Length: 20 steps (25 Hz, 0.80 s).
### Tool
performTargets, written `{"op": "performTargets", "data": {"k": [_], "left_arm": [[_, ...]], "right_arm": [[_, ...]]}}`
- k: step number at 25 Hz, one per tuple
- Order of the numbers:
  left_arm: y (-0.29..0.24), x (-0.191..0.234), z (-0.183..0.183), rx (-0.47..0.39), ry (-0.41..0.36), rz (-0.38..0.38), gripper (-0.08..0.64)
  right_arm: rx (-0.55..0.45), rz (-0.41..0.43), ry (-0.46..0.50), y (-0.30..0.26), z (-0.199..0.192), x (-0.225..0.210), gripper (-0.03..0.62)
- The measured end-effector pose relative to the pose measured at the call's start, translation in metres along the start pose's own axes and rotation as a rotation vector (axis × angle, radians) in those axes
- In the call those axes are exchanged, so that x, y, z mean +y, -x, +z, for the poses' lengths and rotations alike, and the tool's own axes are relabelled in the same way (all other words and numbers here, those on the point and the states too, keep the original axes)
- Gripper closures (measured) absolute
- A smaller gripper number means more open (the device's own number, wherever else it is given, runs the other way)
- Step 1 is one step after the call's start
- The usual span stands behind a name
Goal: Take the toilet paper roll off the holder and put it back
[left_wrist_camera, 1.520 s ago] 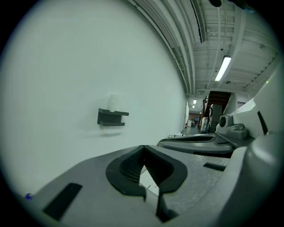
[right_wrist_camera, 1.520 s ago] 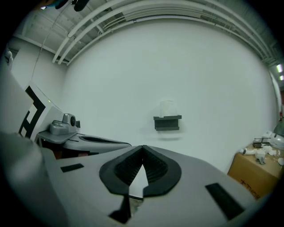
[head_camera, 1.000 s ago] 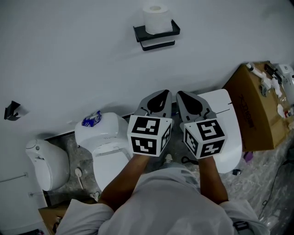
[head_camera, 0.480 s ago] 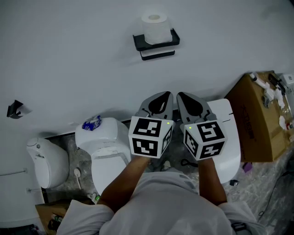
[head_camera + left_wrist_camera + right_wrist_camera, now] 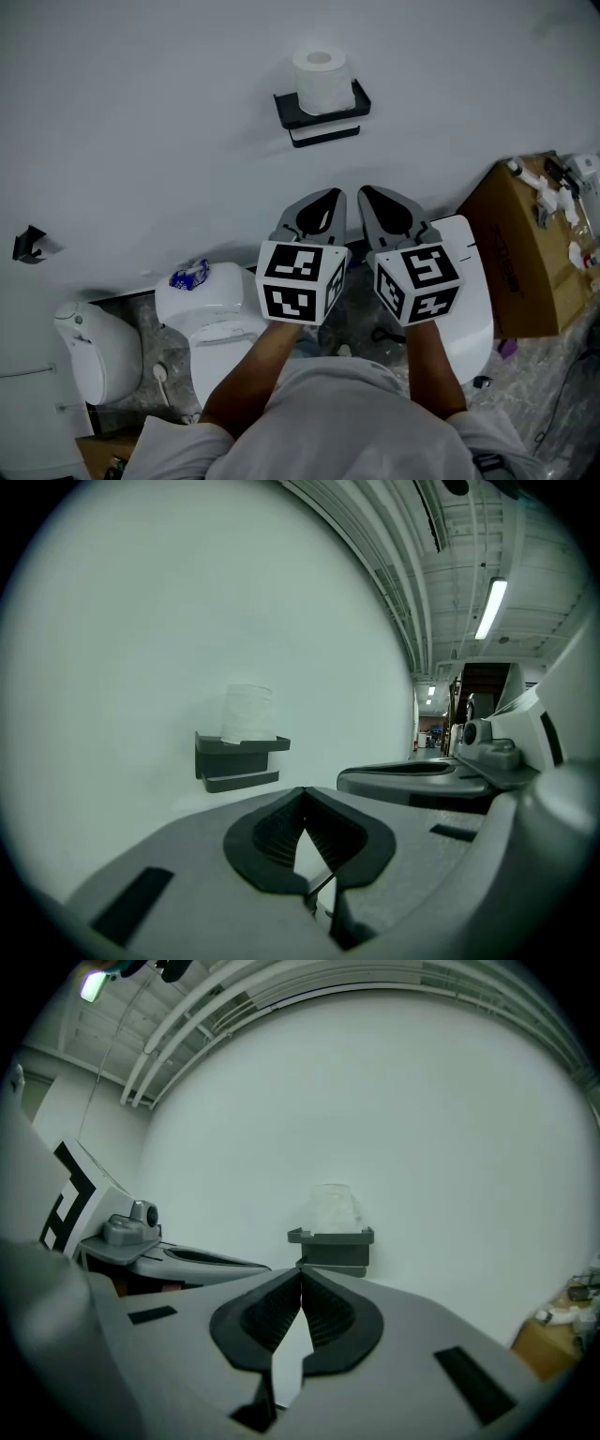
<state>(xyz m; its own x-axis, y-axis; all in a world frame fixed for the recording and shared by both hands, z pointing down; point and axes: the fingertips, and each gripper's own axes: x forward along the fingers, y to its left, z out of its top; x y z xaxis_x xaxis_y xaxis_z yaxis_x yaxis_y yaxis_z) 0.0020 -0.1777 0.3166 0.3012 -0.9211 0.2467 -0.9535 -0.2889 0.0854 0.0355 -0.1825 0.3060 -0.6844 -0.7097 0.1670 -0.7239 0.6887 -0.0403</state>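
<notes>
The left gripper (image 5: 303,791) and the right gripper (image 5: 300,1269) are sitting side by side, each with its 2 jaws pressed together at the tips and pinching nothing. Both are pointing at the white wall (image 5: 141,112), where the toilet paper roll (image 5: 320,80) is standing upright on the black holder (image 5: 323,111), well apart from them. A toilet (image 5: 220,319) is sitting below, to the left.

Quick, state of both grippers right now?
Left gripper: closed, holding nothing.
Right gripper: closed, holding nothing.
</notes>
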Motion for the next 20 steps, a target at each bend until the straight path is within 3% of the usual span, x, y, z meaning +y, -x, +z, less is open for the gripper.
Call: {"op": "performTargets", "data": {"k": [14, 18, 20], "left_arm": [[-0.040, 0.062, 0.035, -0.031, -0.014, -0.029, 0.557], [-0.050, 0.075, 0.042, -0.037, -0.012, -0.038, 0.557], [-0.053, 0.079, 0.044, -0.038, -0.013, -0.043, 0.557]], "right_arm": [[-0.042, -0.075, 0.039, -0.074, 0.042, -0.018, 0.588], [-0.045, -0.094, 0.049, -0.090, 0.051, -0.024, 0.498], [-0.044, -0.102, 0.053, -0.097, 0.055, -0.026, 0.489]]}}
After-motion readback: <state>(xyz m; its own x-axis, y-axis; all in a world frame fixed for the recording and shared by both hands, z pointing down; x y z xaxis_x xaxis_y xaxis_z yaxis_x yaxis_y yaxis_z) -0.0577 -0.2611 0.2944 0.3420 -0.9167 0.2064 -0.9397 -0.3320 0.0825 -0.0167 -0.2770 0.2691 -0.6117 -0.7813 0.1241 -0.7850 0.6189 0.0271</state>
